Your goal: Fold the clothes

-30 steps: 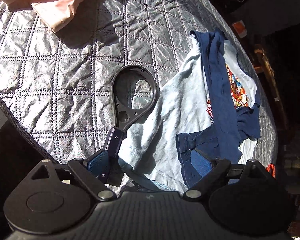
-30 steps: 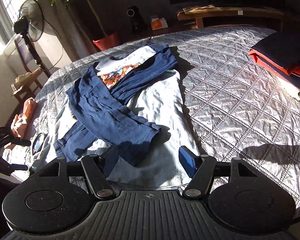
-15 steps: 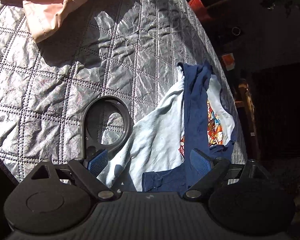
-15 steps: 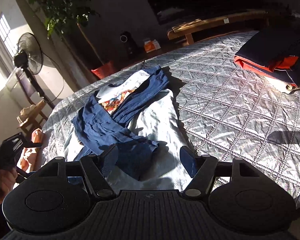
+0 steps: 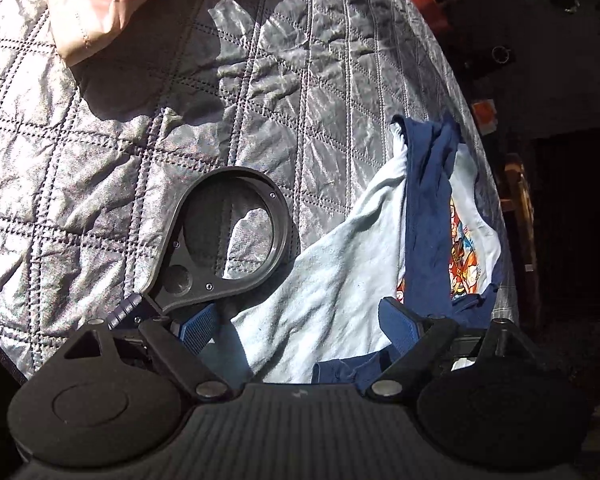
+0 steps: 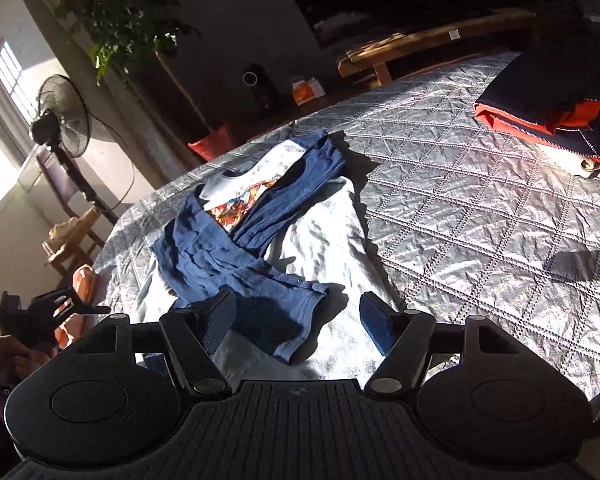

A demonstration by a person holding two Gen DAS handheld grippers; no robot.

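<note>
Quilted bed, raglan shirt spread

the quilted bedspread is a shiny, crinkly, almost foil-looking fabric, the shirt is soft matt cotton-type cloth with a glossier print, and that ring-shaped tool looks like matt black plastic with tiny metal screws

We observe the left gripper low in frame, jaws apart and closing, pressing nothing. The right gripper stands open at lower centre, empty.
</note>
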